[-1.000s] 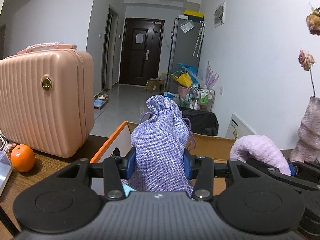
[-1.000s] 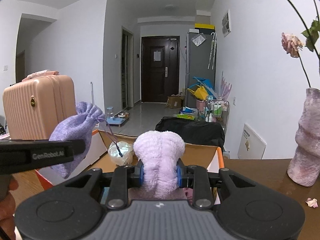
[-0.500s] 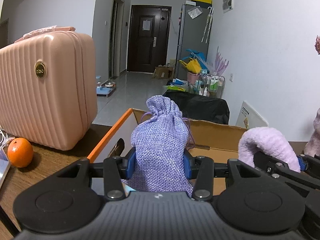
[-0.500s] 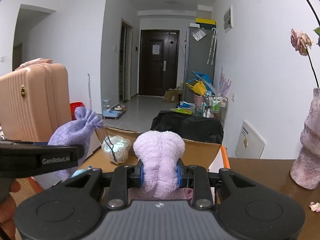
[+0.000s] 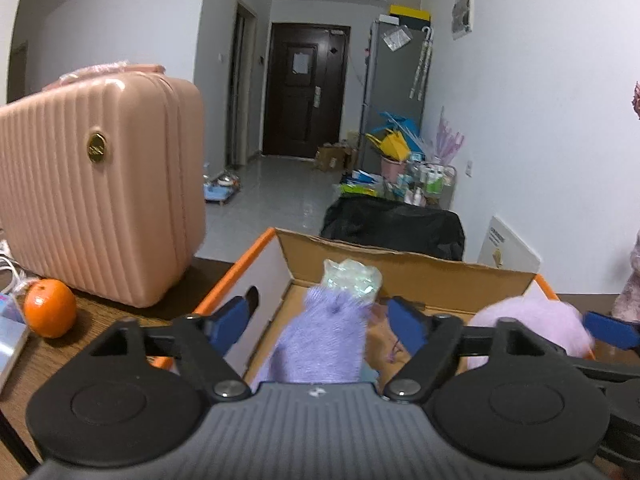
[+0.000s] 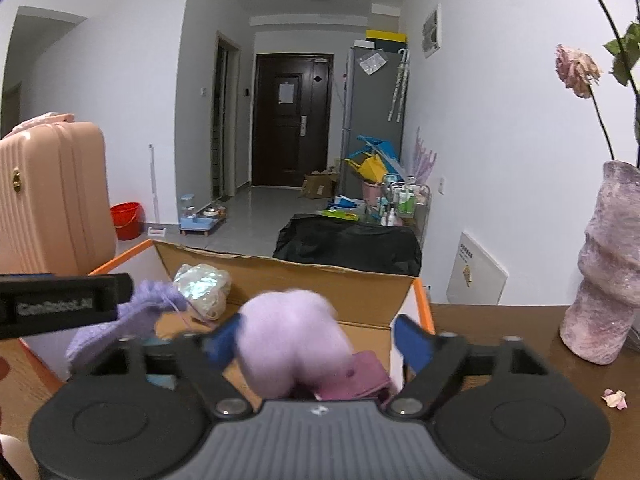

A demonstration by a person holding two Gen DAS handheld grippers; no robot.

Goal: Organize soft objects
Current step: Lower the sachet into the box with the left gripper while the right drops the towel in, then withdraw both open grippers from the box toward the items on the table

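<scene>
A: Walls (image 6: 500,128) plain white, ceiling white. Hallway runs back to a dark brown door (image 6: 291,120). Floor (image 5: 280,196) pale grey tile, glossy.

B: Right side of the hall?

A: Tall grey fridge (image 6: 372,120) with a yellow box (image 6: 386,36) on top; clutter at its foot, a small cart of bottles (image 6: 404,200). A black bag (image 6: 348,244) sits nearer. Red bucket (image 6: 126,220) by the left wall.

B: Foreground?

A: Dark wooden desk (image 6: 520,344), a pink ribbed suitcase (image 5: 100,184) standing on it, an orange (image 5: 50,307) beside that, a mottled pink vase (image 6: 608,264) at right.
</scene>
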